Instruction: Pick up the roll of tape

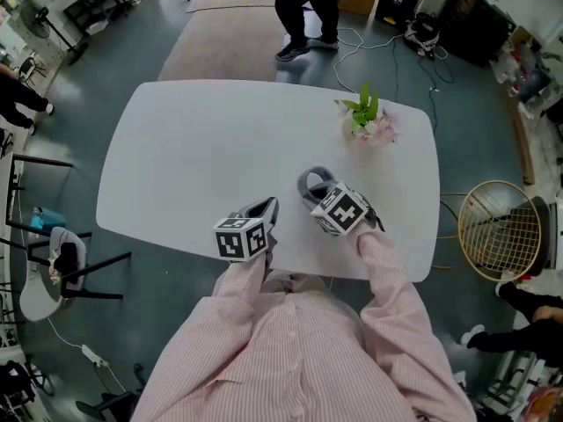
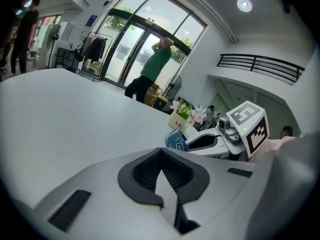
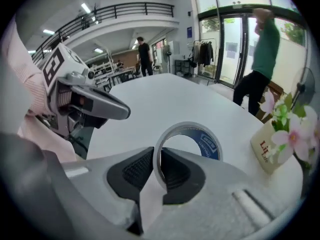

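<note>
Near the tabletop's (image 1: 193,148) front edge, the right gripper (image 3: 159,166) is pinching the wall of the seemingly light, stiff tape roll (image 3: 206,143), while the left gripper (image 2: 161,176) is hanging closed and empty.

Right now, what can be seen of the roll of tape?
The roll of tape is a thin grey ring with a wide open core and blue print on its inner face. It stands on edge over the white table. The right gripper is shut on its wall, one pad inside the ring, one outside. Whether it touches the table is unclear.
</note>
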`<state>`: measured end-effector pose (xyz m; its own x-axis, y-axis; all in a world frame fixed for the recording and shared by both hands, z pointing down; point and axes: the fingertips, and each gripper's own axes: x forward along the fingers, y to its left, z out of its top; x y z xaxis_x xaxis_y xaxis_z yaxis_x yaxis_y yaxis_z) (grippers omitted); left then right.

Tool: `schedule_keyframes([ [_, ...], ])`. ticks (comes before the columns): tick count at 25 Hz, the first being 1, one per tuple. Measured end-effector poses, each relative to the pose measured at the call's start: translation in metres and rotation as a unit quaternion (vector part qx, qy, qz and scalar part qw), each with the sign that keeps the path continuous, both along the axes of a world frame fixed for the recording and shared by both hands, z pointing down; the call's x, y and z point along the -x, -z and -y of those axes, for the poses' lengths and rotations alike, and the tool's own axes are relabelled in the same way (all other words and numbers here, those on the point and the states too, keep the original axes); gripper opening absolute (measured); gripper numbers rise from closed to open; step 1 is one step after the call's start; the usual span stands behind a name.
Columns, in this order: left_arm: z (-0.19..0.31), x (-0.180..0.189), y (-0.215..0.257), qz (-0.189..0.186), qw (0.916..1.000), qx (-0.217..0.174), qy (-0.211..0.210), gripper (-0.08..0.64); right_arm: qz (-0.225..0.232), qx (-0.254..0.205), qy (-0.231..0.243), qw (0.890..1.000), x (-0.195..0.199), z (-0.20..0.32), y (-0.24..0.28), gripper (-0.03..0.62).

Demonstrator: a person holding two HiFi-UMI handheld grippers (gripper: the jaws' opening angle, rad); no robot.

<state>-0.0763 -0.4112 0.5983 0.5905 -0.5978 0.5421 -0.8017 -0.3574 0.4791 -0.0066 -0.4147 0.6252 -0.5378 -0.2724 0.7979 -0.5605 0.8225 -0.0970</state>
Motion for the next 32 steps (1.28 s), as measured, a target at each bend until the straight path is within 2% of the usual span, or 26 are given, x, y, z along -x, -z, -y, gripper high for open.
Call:
schedule_keyframes([
  [3, 0.003, -0.002, 0.017, -0.005, 0.9995, -0.030, -0.007, 0.000, 0.071, -0.017, -0.045, 0.996, 0.000, 0.002, 0.023, 0.049],
  [8, 0.011, -0.007, 0.050, -0.011, 0.9962, -0.085, -0.018, 0.000, 0.169, -0.048, -0.107, 0.979, -0.007, 0.005, 0.058, 0.049],
  [14, 0.018, -0.011, 0.088, -0.012, 0.9890, -0.145, -0.025, 0.000, 0.264, -0.082, -0.163, 0.947, -0.019, 0.008, 0.099, 0.049],
  [17, 0.022, -0.014, 0.107, -0.011, 0.9843, -0.175, -0.025, 0.000, 0.307, -0.100, -0.186, 0.928, -0.029, 0.010, 0.122, 0.049],
  [28, 0.030, -0.003, 0.161, -0.020, 0.9684, -0.249, -0.004, 0.000, 0.406, -0.166, -0.256, 0.862, -0.060, 0.015, 0.185, 0.049],
  [32, 0.034, -0.002, 0.181, -0.018, 0.9624, -0.271, 0.004, 0.000, 0.424, -0.192, -0.269, 0.843, -0.072, 0.015, 0.208, 0.049],
])
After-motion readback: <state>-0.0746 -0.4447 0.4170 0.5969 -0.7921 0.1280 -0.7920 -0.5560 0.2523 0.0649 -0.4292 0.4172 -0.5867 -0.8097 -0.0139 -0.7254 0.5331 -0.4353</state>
